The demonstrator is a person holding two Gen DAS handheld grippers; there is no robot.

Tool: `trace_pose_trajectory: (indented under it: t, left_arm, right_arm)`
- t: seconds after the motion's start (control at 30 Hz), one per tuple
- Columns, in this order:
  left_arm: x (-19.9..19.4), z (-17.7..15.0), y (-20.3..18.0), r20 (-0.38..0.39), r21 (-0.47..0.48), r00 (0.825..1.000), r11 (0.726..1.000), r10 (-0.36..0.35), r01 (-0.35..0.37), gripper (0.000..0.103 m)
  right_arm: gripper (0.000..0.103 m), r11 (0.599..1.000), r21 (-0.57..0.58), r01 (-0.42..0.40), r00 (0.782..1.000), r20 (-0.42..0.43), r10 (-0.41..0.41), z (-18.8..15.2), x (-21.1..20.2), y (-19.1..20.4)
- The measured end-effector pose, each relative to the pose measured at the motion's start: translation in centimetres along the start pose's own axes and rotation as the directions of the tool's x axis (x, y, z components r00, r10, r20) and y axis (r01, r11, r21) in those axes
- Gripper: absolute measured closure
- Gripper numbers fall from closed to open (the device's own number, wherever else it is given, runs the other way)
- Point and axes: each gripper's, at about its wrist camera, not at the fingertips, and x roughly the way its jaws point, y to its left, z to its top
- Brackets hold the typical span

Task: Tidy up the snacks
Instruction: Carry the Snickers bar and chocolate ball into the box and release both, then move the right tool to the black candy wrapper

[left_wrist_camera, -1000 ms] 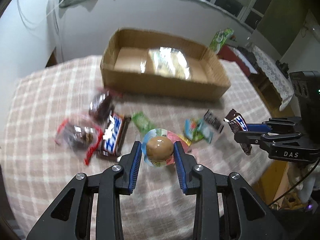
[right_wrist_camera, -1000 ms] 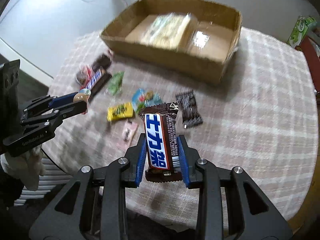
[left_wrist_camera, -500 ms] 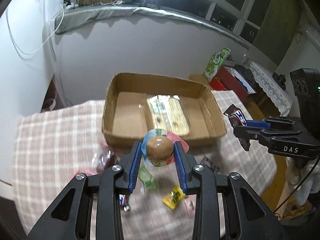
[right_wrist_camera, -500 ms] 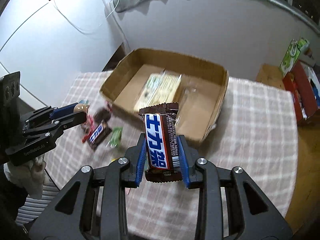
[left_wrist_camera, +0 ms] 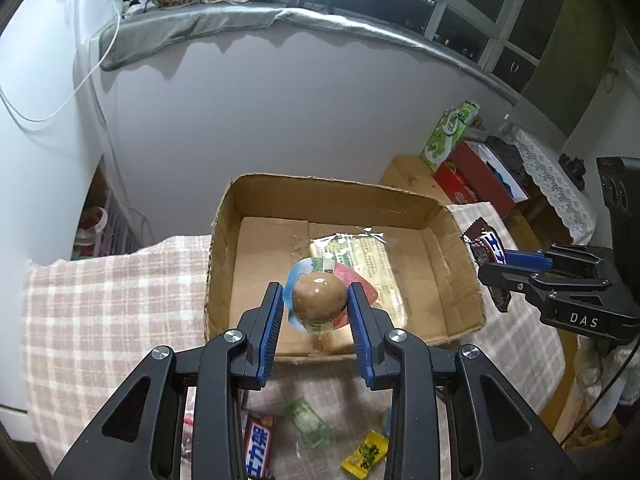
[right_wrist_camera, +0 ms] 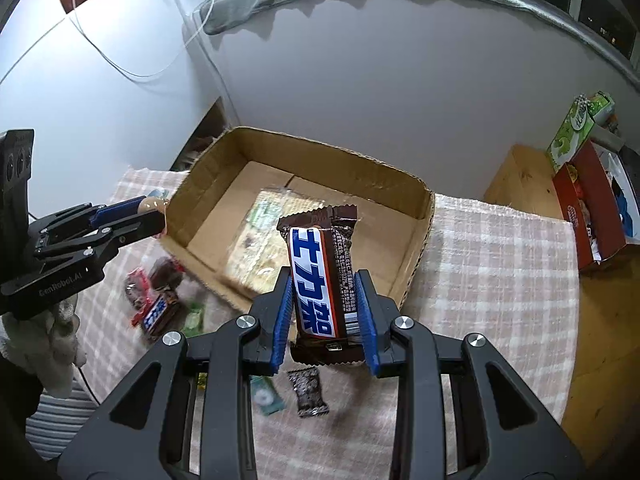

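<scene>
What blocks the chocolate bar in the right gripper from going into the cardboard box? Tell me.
Nothing visible. The right gripper holds the chocolate bar over the near wall of the open cardboard box. Only a flat clear packet lies inside, leaving bare floor beside it.

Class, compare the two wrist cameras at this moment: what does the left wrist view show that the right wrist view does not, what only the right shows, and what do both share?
Only the left wrist view shows the yellow candy packet on the tablecloth. Only the right wrist view shows the small dark packet below its fingers. Both share the cardboard box holding a clear biscuit pack, the left gripper clamping a packaged egg, and the right gripper clamping a chocolate bar.
</scene>
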Motion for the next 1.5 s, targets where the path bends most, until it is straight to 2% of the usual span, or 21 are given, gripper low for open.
trace_pose_trajectory:
  t: [0.33, 0.37, 0.4, 0.43, 0.47, 0.5, 0.9, 1.5]
  left_arm:
    - [1.9, 0.5, -0.4, -0.045, -0.010, 0.999, 1.000, -0.015, 0.014, 0.071]
    - [1.9, 0.5, -0.4, -0.051, -0.013, 0.999, 1.000, -0.019, 0.019, 0.068]
    - [2.0, 0.6, -0.4, -0.053, -0.014, 0.998, 1.000, -0.017, 0.016, 0.057]
    - [2.0, 0.7, -0.4, -0.054, -0.015, 0.998, 1.000, -0.012, 0.011, 0.052]
    - [2.0, 0.7, -0.3, -0.053, -0.016, 0.998, 1.000, -0.014, 0.013, 0.049]
    - [1.9, 0.7, -0.3, -0.053, -0.016, 0.999, 1.000, -0.015, 0.014, 0.049]
    - [-0.1, -0.2, 0.2, -0.022, -0.032, 0.999, 0.999, -0.024, 0.023, 0.049]
    - [-2.2, -6.1, -0.1, -0.068, -0.042, 0.995, 0.996, -0.075, 0.073, 0.049]
  right_arm:
    - [0.071, 1.000, 0.023, 0.020, 0.999, -0.044, -0.019, 0.3, 2.3, -0.9]
    - [0.067, 0.999, 0.028, 0.016, 0.999, -0.049, -0.014, 0.3, 2.4, -1.0]
    - [0.063, 0.999, 0.033, 0.011, 0.999, -0.046, -0.010, 0.3, 2.3, -1.1]
    - [0.054, 0.999, 0.033, 0.013, 0.999, -0.039, -0.012, 0.2, 2.3, -1.1]
    - [0.046, 0.999, 0.029, 0.015, 0.999, -0.033, -0.014, 0.2, 2.2, -1.1]
    - [0.044, 1.000, 0.024, 0.015, 1.000, -0.027, -0.015, 0.2, 2.0, -1.1]
    - [0.044, 1.000, 0.018, 0.002, 1.000, -0.006, -0.002, -0.5, 0.5, -0.4]
    - [0.044, 0.995, 0.075, -0.060, 0.998, 0.006, 0.060, -5.1, -2.8, -0.7]
